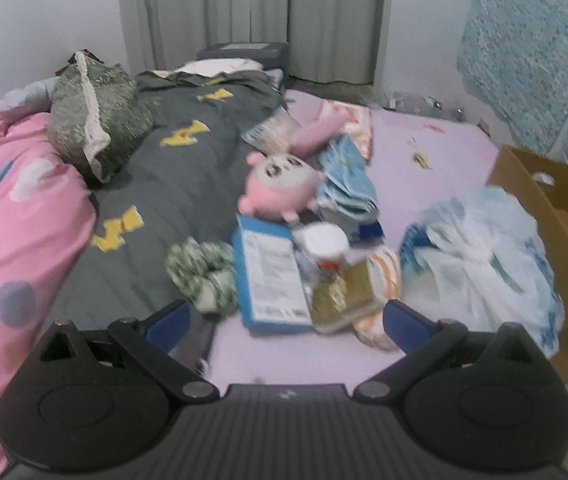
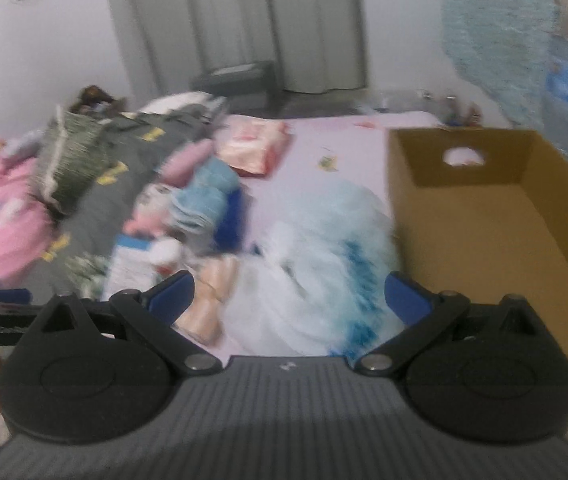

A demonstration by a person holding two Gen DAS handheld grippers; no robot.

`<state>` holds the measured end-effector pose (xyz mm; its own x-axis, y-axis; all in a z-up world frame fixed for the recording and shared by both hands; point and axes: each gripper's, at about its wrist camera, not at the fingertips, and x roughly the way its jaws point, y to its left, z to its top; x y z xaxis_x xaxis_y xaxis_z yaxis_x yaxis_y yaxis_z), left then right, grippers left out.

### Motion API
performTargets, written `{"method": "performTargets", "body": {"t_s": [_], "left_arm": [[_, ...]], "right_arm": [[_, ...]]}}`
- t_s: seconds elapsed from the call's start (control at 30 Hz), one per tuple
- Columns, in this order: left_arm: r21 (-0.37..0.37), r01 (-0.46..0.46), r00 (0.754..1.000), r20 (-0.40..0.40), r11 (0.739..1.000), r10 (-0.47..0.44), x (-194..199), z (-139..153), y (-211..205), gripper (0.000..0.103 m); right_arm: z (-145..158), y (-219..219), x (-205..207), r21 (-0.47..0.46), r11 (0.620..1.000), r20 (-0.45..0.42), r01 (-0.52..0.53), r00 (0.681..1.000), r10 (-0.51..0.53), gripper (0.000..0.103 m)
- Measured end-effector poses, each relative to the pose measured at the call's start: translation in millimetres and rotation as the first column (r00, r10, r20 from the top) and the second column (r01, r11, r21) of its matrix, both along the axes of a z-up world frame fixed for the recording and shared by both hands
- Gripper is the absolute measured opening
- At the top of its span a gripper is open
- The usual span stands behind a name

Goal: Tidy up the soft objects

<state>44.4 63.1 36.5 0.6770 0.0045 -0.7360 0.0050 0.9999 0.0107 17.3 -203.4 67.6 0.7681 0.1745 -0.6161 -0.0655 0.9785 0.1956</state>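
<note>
A pile lies mid-bed: a pink round plush (image 1: 279, 190), a green-white scrunchie (image 1: 201, 274), folded blue cloths (image 1: 348, 182), an orange-striped soft pack (image 1: 384, 280) and a crumpled white-blue plastic bag (image 1: 480, 260). My left gripper (image 1: 288, 324) hovers open just short of the pile. My right gripper (image 2: 290, 298) is open over the white-blue bag (image 2: 316, 264), with the cardboard box (image 2: 484, 216) to its right. Both views are blurred.
A blue-white carton (image 1: 269, 276), a white-lidded jar (image 1: 326, 244) and a gold flat box (image 1: 348, 300) sit in the pile. A grey quilt (image 1: 171, 184), green pillow (image 1: 95, 120) and pink duvet (image 1: 7, 208) fill the left side. Curtains (image 1: 251, 12) hang behind.
</note>
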Motion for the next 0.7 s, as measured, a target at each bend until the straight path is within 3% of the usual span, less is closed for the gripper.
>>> {"method": "performTargets", "body": {"t_s": [0.1, 0.3, 0.47, 0.7], "left_arm": [[-0.003, 0.022, 1.0, -0.003, 1.0, -0.022, 15.4, 9.0, 12.1, 0.103], [-0.019, 0.028, 0.999, 0.037, 0.999, -0.028, 47.9, 27.2, 35.0, 0.102], [0.012, 0.063, 0.994, 0.085, 0.998, -0.063, 81.1, 38.1, 38.0, 0.102], [-0.007, 0.089, 0.992, 0.092, 0.996, -0.088, 139.1, 30.1, 39.7, 0.093]], "right_arm": [[13.8, 5.2, 35.1, 0.052, 0.994, -0.05, -0.099, 0.994, 0.102, 0.102], [34.5, 14.1, 110.6, 0.182, 0.962, -0.115, -0.201, 0.968, 0.224, 0.102], [30.6, 23.4, 183.7, 0.272, 0.938, -0.149, -0.215, 0.954, 0.262, 0.102], [5.1, 46.3, 274.4, 0.397, 0.898, -0.226, -0.19, 0.928, 0.296, 0.088]]}}
